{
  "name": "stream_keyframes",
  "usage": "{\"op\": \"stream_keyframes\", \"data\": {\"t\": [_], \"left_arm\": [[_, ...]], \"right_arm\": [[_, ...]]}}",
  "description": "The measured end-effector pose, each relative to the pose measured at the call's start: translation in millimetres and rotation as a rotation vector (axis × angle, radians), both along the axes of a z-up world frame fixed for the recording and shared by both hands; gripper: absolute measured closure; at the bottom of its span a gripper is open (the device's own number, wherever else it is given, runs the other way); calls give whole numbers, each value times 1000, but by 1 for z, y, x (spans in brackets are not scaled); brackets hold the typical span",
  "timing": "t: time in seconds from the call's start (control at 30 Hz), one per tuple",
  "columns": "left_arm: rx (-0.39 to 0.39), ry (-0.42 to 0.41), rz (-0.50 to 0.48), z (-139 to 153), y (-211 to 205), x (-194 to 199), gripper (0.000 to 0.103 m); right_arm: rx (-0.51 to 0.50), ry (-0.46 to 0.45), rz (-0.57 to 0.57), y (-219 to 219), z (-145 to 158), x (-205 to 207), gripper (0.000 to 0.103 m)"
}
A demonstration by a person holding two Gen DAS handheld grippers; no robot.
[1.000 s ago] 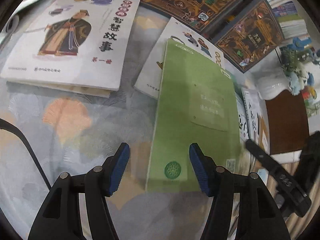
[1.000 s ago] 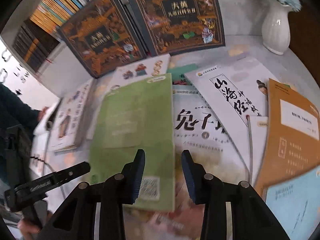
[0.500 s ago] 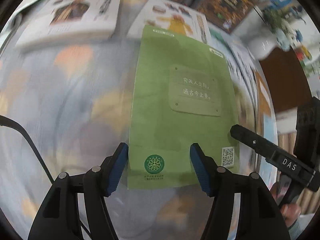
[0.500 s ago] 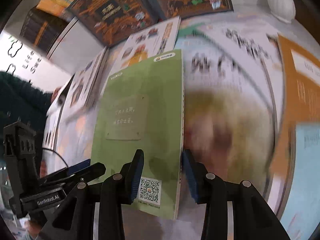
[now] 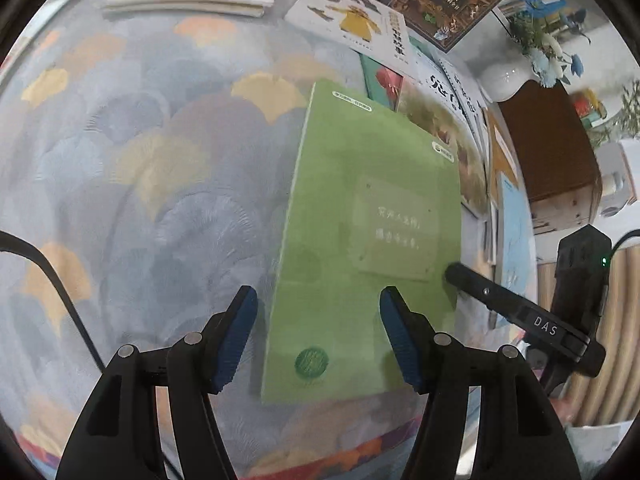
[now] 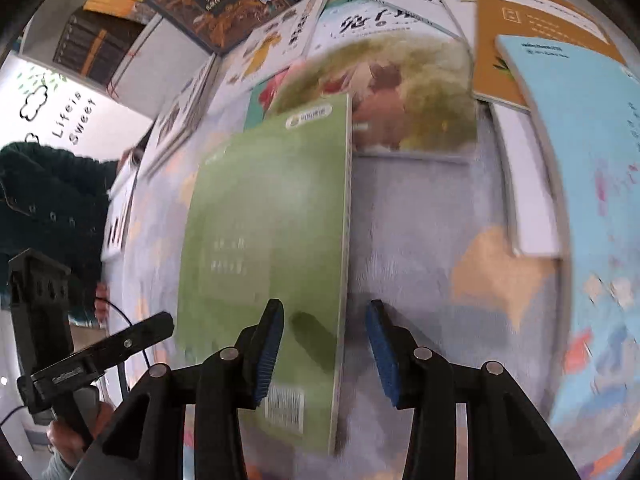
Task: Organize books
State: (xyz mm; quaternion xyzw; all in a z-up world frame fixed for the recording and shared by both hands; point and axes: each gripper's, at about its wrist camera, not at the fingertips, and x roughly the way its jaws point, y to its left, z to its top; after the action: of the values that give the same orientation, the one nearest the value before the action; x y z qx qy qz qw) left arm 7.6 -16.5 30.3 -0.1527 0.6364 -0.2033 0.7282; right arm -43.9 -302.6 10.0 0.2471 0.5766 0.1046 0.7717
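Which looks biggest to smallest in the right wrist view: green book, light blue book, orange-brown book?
1. green book, nearest the camera, so unsure
2. light blue book, partly cut off by the frame
3. orange-brown book

the green book (image 5: pixel 372 248) lies flat and face up on the leaf-print tablecloth (image 5: pixel 140 184), its far corner overlapping a painted picture book (image 6: pixel 416 96), with more books (image 6: pixel 532 28) scattered beyond

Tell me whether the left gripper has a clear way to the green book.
Probably yes: the left gripper hangs open over the green book, nothing between them; the right gripper, just opening, sits at its right edge.
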Motion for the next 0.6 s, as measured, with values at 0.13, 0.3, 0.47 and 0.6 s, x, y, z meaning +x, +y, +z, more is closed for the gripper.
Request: {"op": "stream_keyframes", "data": {"t": [0.13, 0.3, 0.47, 0.6], "left_arm": [[-15, 9, -12, -6, -7, 2, 41], [-35, -2, -24, -6, -6, -1, 41], [-116, 13, -34, -7, 8, 0, 40], [-131, -22, 17, 10, 45, 9, 41]], "right_arm": [[61, 1, -39, 8, -1, 8, 51], [125, -3, -72, 6, 7, 7, 50], [397, -79, -133, -2, 49, -4, 50], [413, -142, -80, 33, 88, 1, 50]]}}
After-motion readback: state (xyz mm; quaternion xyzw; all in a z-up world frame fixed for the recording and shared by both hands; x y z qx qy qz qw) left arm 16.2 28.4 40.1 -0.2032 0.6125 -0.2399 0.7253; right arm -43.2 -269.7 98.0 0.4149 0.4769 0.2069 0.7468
